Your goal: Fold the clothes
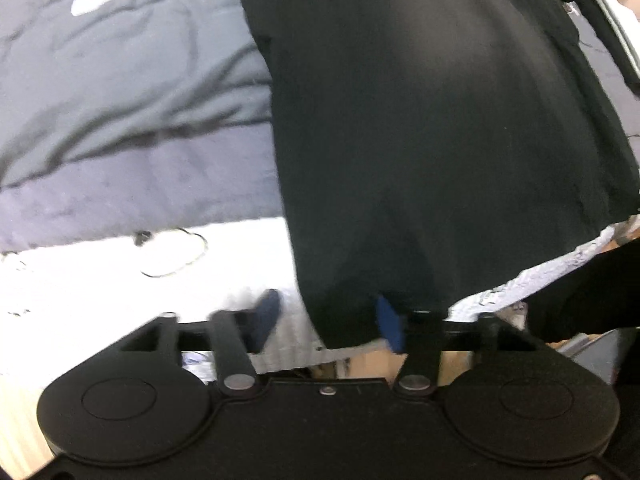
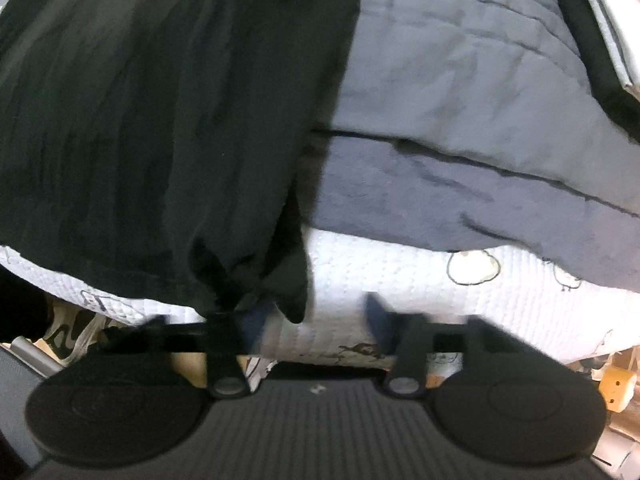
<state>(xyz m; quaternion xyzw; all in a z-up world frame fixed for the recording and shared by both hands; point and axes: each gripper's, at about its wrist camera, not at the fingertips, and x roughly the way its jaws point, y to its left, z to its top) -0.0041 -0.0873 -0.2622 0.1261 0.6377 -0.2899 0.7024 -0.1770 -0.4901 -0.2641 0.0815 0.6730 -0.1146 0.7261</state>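
A black garment (image 1: pixel 420 140) lies spread flat on the bed, reaching down to the bed's near edge. In the left wrist view its lower left corner lies between the blue pads of my left gripper (image 1: pixel 328 322). The right pad (image 1: pixel 390 324) touches the cloth; the left pad (image 1: pixel 266 320) stands clear of it, so the jaws are open. In the right wrist view the same garment (image 2: pixel 160 120) fills the left half. Its lower right corner (image 2: pixel 290 296) hangs beside the left pad (image 2: pixel 256 320) of my right gripper (image 2: pixel 316 320), whose pads stand well apart.
A grey quilt (image 1: pixel 120 100) (image 2: pixel 460 100) covers the bed on both sides of the garment. A white quilted sheet (image 1: pixel 100 280) (image 2: pixel 460 304) with printed figures runs along the near edge. More dark clothes (image 1: pixel 600 28) lie at the far right. Below the edge is wooden floor.
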